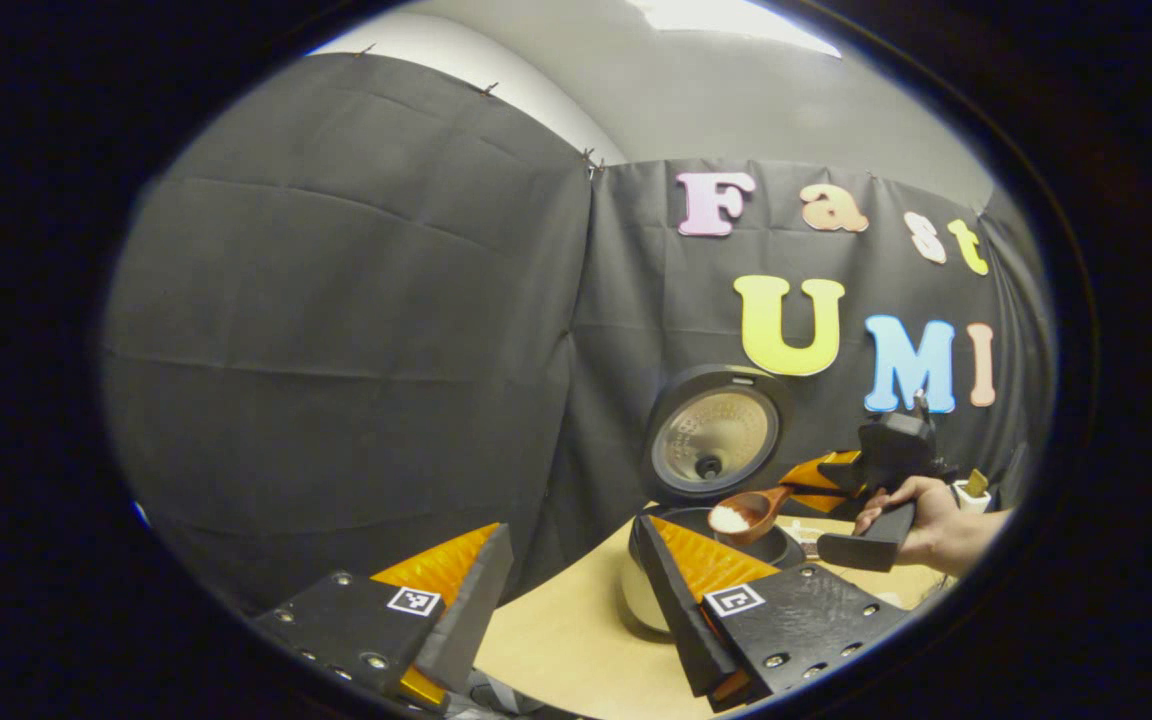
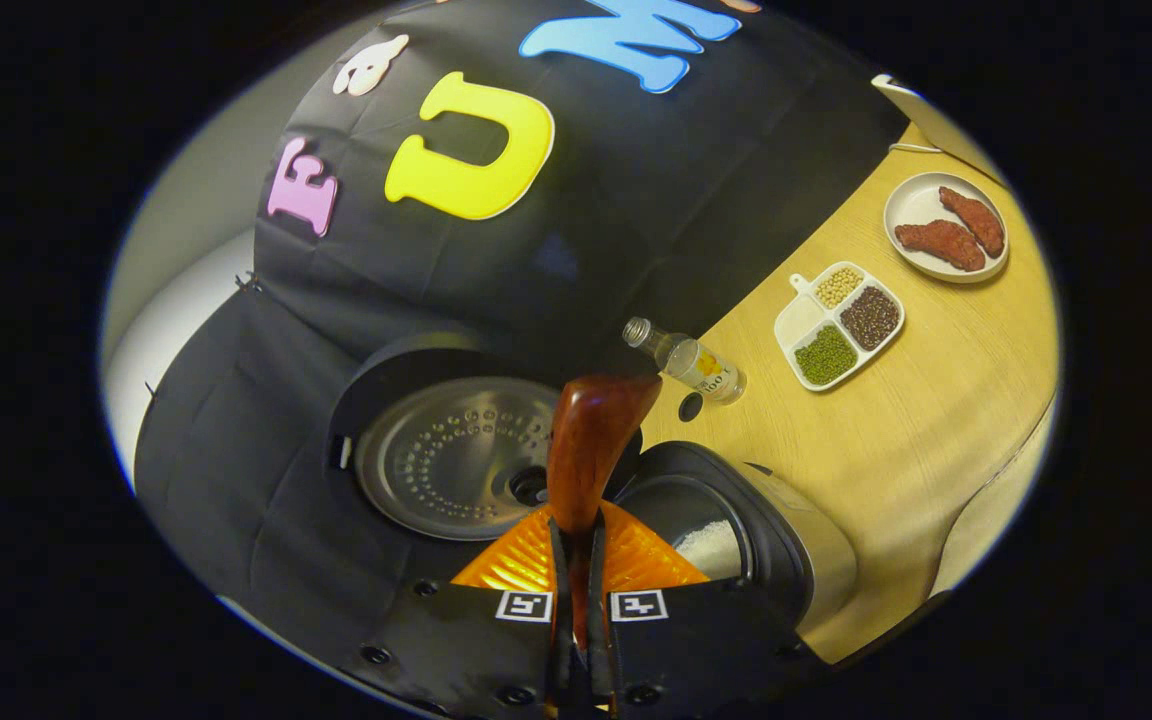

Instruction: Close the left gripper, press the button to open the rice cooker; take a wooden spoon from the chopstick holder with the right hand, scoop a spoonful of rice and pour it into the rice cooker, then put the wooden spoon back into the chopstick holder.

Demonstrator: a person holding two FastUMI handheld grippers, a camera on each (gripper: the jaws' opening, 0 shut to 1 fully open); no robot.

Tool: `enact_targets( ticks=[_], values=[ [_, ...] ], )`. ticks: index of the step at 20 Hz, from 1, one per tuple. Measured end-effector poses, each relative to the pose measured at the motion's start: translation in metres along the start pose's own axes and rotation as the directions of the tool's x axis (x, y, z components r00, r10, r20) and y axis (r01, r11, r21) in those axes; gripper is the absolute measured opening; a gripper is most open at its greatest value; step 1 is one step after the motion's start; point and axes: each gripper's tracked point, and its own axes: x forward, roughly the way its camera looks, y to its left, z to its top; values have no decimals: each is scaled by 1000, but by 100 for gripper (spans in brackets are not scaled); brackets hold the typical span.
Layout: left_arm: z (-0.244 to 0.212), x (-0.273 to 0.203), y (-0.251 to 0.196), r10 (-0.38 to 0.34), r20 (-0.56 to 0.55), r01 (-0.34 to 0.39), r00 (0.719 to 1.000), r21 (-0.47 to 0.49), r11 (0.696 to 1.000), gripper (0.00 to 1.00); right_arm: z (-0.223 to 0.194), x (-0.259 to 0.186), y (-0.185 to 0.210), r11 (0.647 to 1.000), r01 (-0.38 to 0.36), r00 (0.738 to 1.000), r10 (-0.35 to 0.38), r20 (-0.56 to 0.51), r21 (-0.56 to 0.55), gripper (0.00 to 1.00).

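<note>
The rice cooker (image 1: 648, 590) stands on the wooden table with its round lid (image 1: 714, 436) swung up. In the left gripper view a wooden spoon (image 1: 748, 512) carrying white rice hovers just above the pot's opening, held by my right gripper (image 1: 816, 482) in a person's hand (image 1: 936, 525). My left gripper (image 1: 571, 527) is open and holds nothing, a little short of the cooker. In the right gripper view my right gripper (image 2: 576, 535) is shut on the spoon (image 2: 591, 430) handle, its bowl over the open cooker (image 2: 786, 540). Some white rice (image 2: 706, 545) lies inside the pot.
Beyond the cooker lie a small clear bottle (image 2: 693, 366) on its side and its dark cap (image 2: 691, 406). Farther along the table are a divided dish of beans (image 2: 841, 325) and a plate with reddish pieces (image 2: 946, 228). A white holder (image 1: 971, 492) stands behind the hand.
</note>
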Motion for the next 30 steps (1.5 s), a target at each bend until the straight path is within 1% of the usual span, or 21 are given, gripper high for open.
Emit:
enact_targets(
  ticks=[3,7,10,17,19,21,23,28,29,30],
  values=[
    [0,-2,5,12,-2,-12,1000,0,1000,78,-16,11,-3,994,22,1000,-24,-16,-110,7],
    [-3,-4,11,23,-6,-23,1000,-3,1000,78,-29,17,-5,975,36,999,-43,-27,-221,7],
    [-4,-6,14,29,-8,-29,1000,-4,1000,78,-32,19,-9,952,52,998,-61,-21,-300,7],
    [-5,-9,13,26,-9,-26,1000,-11,1000,78,-34,19,-9,890,63,997,-74,-7,-451,7],
    [-6,-10,12,23,-9,-23,1000,-11,1000,78,-34,19,-9,865,65,997,-75,-1,-497,7],
    [-7,-9,12,22,-10,-22,1000,-14,1000,81,-35,19,-8,837,66,997,-74,6,-543,7],
    [-6,-8,14,24,-11,-24,1000,-15,1000,79,-36,17,-5,805,66,997,-71,14,-590,7],
    [-7,-6,15,23,-11,-23,1000,-20,1000,78,-37,15,2,695,61,998,-54,33,-716,7],
    [-8,-6,15,22,-11,-22,1000,-22,1000,78,-36,15,2,676,58,998,-49,34,-735,3],
    [-8,-7,15,21,-11,-21,1000,-23,1000,78,-37,14,4,655,56,998,-44,36,-754,7]
  ],
)
